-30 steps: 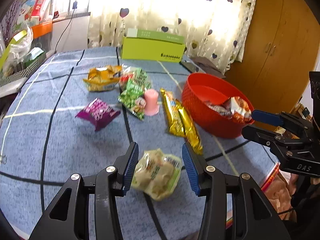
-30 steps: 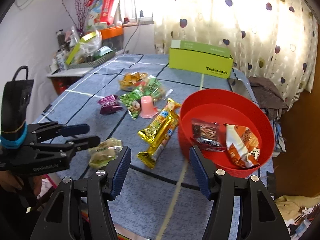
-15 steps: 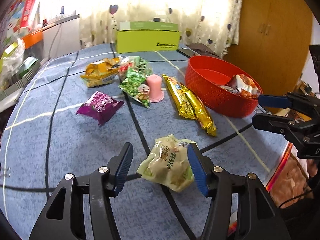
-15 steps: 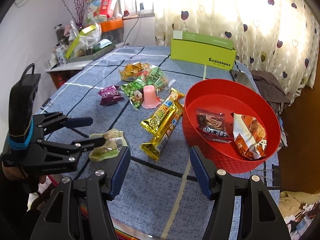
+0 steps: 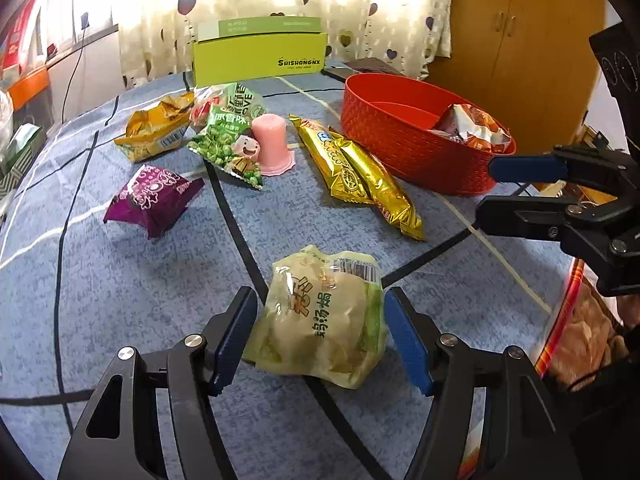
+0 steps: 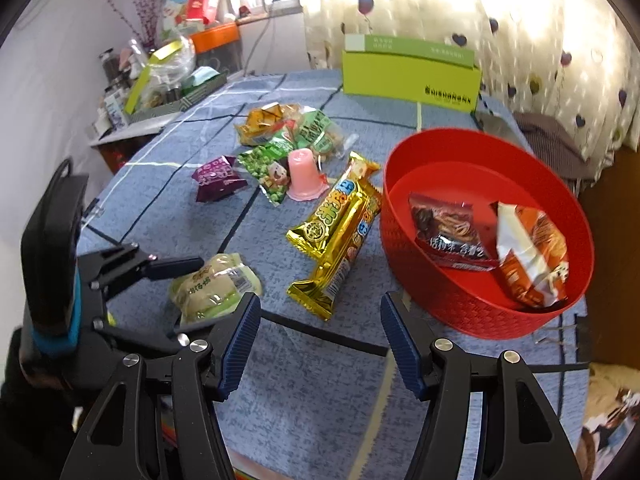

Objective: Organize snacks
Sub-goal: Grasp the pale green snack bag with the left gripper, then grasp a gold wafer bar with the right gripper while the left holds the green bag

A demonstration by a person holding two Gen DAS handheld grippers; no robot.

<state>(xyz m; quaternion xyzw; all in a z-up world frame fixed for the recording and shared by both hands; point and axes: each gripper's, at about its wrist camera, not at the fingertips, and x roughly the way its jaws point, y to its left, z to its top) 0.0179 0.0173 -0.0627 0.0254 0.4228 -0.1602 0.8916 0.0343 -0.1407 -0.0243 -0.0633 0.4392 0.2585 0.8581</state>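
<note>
A pale green snack packet (image 5: pixel 324 316) lies on the blue tablecloth between the pads of my left gripper (image 5: pixel 320 336). Its jaws are opening, and a small gap shows on each side of the packet. The right wrist view shows the same packet (image 6: pixel 212 288) and left gripper (image 6: pixel 192 300) at its left. My right gripper (image 6: pixel 320 344) hangs open over bare cloth, just in front of two gold bars (image 6: pixel 336 232) and the red basket (image 6: pixel 400 240). It also shows in the left wrist view, right gripper (image 5: pixel 492 188) near the red basket (image 5: pixel 400 148). The basket holds a dark packet (image 6: pixel 448 232) and an orange packet (image 6: pixel 532 252).
Further back lie a purple packet (image 5: pixel 154 196), a green pea packet (image 5: pixel 228 144), a pink jelly cup (image 5: pixel 272 140), a yellow packet (image 5: pixel 156 128) and a green box (image 5: pixel 260 52). A cluttered shelf (image 6: pixel 160 80) stands beyond the table's left edge. The table edge runs close on the right.
My left gripper has sunk toward the pale green packet and its jaws have spread wider around it. My right gripper has come down a little closer to the cloth.
</note>
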